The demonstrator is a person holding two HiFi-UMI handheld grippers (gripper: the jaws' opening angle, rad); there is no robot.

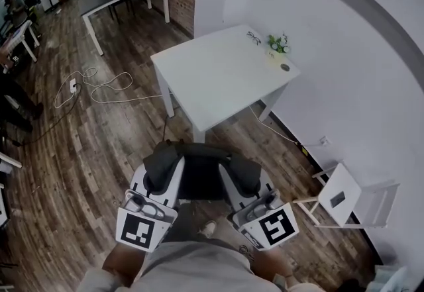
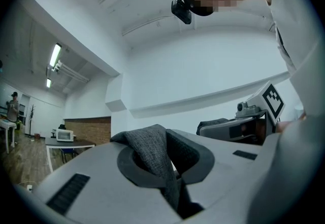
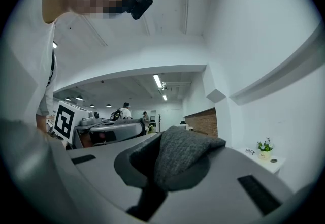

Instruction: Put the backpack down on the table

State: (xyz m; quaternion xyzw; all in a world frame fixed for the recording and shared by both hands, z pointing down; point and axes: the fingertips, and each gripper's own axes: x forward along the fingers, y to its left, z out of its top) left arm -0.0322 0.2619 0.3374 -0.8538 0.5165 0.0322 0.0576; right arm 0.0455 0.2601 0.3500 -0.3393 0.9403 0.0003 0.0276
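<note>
Hanging between two hand-held grippers, a dark grey fabric backpack (image 1: 202, 178) is up off the brown wooden plank floor (image 1: 99, 145), near the close edge of the white rectangular table (image 1: 218, 79) but not on it. The left gripper (image 1: 161, 171) has its jaws clamped on a grey woven shoulder strap (image 2: 152, 154). The right gripper (image 1: 242, 181) pinches a second grey strap (image 3: 185, 154) the same way (each gripper view shows cloth bunched in the gap). On the table's far corner sit a small potted plant with white flowers (image 1: 279, 44) and dark-rimmed glasses (image 1: 254, 36). A white chair (image 1: 344, 194) stands by the wall.
</note>
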